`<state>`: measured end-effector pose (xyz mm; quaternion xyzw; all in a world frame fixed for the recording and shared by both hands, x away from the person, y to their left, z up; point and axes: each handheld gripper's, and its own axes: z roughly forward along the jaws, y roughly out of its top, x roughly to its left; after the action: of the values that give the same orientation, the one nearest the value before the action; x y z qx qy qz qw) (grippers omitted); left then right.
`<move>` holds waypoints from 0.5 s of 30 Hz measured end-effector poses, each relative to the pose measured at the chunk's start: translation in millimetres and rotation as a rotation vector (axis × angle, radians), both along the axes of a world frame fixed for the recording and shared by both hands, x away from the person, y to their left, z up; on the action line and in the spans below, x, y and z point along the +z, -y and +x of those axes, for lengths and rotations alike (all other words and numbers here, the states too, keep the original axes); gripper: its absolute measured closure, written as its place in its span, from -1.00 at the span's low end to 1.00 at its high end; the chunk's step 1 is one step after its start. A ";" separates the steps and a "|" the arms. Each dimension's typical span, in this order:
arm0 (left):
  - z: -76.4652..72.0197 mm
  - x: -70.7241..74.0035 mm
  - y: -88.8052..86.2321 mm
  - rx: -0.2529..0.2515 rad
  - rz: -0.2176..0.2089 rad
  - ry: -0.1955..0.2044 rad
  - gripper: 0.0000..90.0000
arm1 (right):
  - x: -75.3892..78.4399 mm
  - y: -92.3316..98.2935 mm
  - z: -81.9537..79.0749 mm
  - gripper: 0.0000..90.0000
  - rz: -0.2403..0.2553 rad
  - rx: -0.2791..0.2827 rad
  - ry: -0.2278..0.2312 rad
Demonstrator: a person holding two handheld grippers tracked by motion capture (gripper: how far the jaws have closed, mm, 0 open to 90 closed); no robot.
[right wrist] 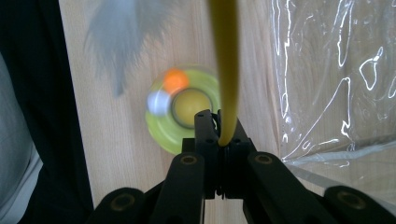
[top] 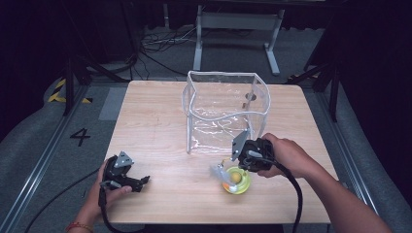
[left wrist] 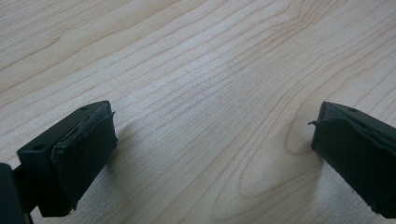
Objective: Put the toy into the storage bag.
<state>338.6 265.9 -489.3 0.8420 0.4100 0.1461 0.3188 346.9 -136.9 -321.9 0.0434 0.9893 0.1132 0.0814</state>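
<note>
Right gripper view shows the right gripper point(right wrist: 219, 135) clamped on a light, whippy yellow wand point(right wrist: 225, 60) of a feathered toy point(top: 236, 180), best held low, at 5 o'clock from the clear bag point(top: 224, 112), while the left gripper point(left wrist: 210, 144) gapes wide.

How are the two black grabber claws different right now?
The left gripper has its jaws spread wide with nothing between them, just bare wooden table; the right gripper is squeezed shut on a thin yellow stalk. The left gripper lies low by the table's near edge; the right gripper hangs above a lime-green round toy. Both are black, hand-held and cabled.
</note>
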 end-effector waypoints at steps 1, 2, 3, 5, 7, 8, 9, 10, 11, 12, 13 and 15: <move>0.0 0.0 0.0 0.000 0.000 0.000 -1.00 | 0.0 0.0 0.0 0.96 0.000 0.000 0.000; 0.0 0.0 0.0 0.000 0.000 0.000 -1.00 | 0.6 1.4 0.0 0.96 -0.009 -0.002 0.001; 0.0 0.0 0.0 0.000 0.000 0.000 -1.00 | 1.1 2.6 0.1 0.96 -0.010 -0.003 0.006; 0.0 0.0 0.0 0.000 0.000 0.000 -1.00 | 3.0 5.3 0.0 0.96 -0.016 -0.011 0.011; 0.0 0.0 0.0 0.000 0.000 0.000 -1.00 | 6.7 10.3 -1.1 0.96 -0.015 -0.015 0.016; 0.0 0.0 0.0 0.000 0.000 0.000 -1.00 | 7.9 11.7 -1.2 0.96 -0.010 -0.018 0.016; 0.0 0.0 0.0 0.000 0.000 0.000 -1.00 | 7.9 11.7 -1.2 0.96 -0.010 -0.018 0.016; 0.1 0.1 -0.1 -0.001 0.002 0.001 -1.00 | 10.0 13.6 -1.6 0.96 -0.007 -0.029 0.021; 0.1 0.1 -0.1 -0.001 0.002 0.001 -1.00 | 12.6 16.7 -2.0 0.96 -0.007 -0.031 0.024; 0.0 0.0 0.0 0.000 0.001 0.000 -1.00 | 14.1 18.9 -2.1 0.96 -0.002 -0.035 0.029; 0.0 0.0 0.0 0.000 0.000 0.000 -1.00 | 15.3 20.7 -2.0 0.96 0.003 -0.036 0.032; 0.0 0.0 0.0 0.000 0.000 0.000 -1.00 | 19.0 25.3 -2.0 0.96 0.007 -0.044 0.032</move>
<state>338.6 265.9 -489.3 0.8420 0.4101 0.1460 0.3187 344.9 -162.1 -302.9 0.0636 0.9863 0.1154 0.0993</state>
